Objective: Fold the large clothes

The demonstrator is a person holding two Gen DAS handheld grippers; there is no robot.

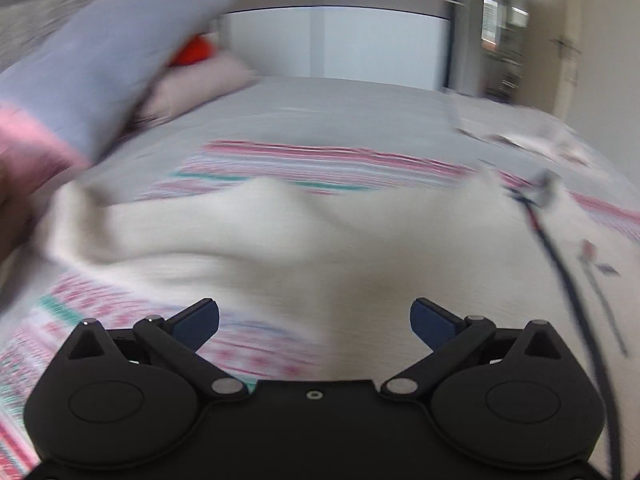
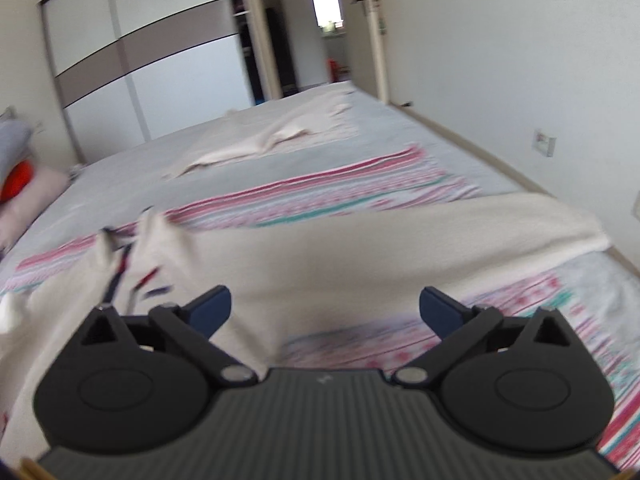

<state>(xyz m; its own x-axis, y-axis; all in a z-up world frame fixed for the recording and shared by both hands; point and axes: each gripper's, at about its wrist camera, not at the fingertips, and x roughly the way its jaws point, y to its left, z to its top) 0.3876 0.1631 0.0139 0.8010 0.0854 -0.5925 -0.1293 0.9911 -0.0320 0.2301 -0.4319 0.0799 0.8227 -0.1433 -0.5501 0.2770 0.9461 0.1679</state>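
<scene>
The cream knitted garment (image 1: 248,248), large and soft, lies spread across the bed with its grey cover and pink-and-teal striped blanket (image 1: 320,160), and nothing is holding it. One edge humps up in a ridge and a tail runs off toward the bed's right side in the right wrist view (image 2: 440,232), so my read is that a fold has been laid and the cloth let go to settle. A dark cord with small printed marks (image 1: 560,264) shows along one border; whether it is trim or a drawstring I cannot tell.

Left gripper (image 1: 314,318): fingers released, spread wide, nothing between them, only cloth and blanket below. Right gripper (image 2: 325,308): same story, fingers fully apart and empty, hanging over the garment's near edge. Both point forward and angled downward over the bed. Heavy blur in both views, especially the left.

At the left, a grey sleeve with a pink cuff (image 1: 100,72) crosses the left wrist view, and behind it sit pale pillows with something bright orange (image 1: 196,50). Farther up the bed lies a second pale cloth, crumpled (image 2: 272,136), well apart from the first. Wardrobe doors (image 2: 160,64) behind.
</scene>
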